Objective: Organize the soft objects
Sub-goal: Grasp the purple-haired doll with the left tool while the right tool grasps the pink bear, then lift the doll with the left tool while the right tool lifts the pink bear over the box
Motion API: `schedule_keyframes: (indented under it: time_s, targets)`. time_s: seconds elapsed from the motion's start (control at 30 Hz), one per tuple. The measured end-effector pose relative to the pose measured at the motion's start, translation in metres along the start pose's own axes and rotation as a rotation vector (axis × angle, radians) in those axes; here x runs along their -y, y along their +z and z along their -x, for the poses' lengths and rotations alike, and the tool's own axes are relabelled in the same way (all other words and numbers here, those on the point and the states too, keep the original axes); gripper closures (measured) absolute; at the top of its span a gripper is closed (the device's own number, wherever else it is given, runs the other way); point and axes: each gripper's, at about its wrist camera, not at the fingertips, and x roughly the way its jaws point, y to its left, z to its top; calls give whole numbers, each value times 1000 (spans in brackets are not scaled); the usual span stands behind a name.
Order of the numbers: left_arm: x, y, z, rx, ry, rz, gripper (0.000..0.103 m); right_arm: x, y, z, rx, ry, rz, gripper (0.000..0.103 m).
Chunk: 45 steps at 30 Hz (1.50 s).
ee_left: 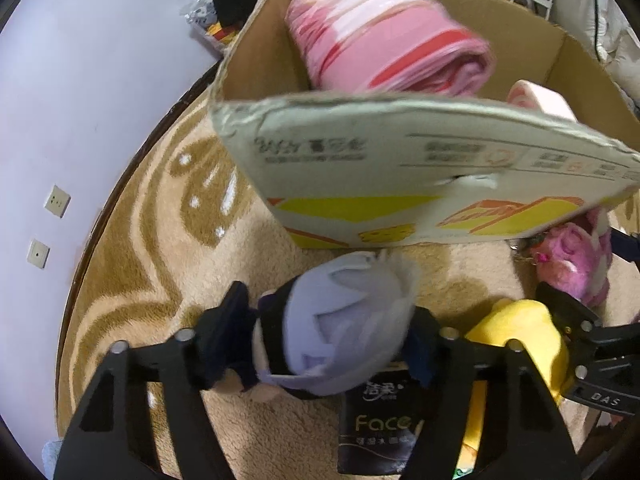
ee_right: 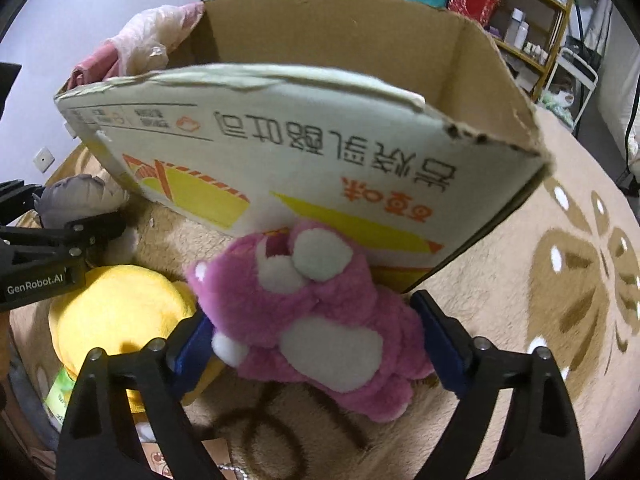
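My left gripper is shut on a lavender-haired plush doll, held just in front of the cardboard box. My right gripper is shut on a pink plush bear, close to the box's front wall. A rolled pink blanket lies inside the box. A yellow plush lies on the carpet between the grippers; it also shows in the left wrist view. The doll and left gripper appear at the left of the right wrist view.
A beige patterned carpet covers the floor. A black tissue pack lies under my left gripper. A wall with sockets stands at left. Shelves with clutter stand behind the box.
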Motion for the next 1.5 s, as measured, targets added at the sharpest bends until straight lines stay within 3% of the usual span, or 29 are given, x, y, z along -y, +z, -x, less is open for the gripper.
schedule_keyframes:
  time_s: [0.2,0.63,0.9,1.17,1.5]
  targets:
    - [-12,-2,9,26,-46,40,51,-4,-13,16,21,21,-25,12]
    - [-38,-12,38,105,-75,146,52,-5,-21,49,63,57,-77,14]
    - [-41,-23,79,230,-49,154,51,7,-21,92,161,60,-114,14]
    - [-40,-29,125,385,44,131,51,12,-14,137,298,77,-133,14]
    - [-34,-15,170,536,41,89,51,15,12,175,440,93,-133,14]
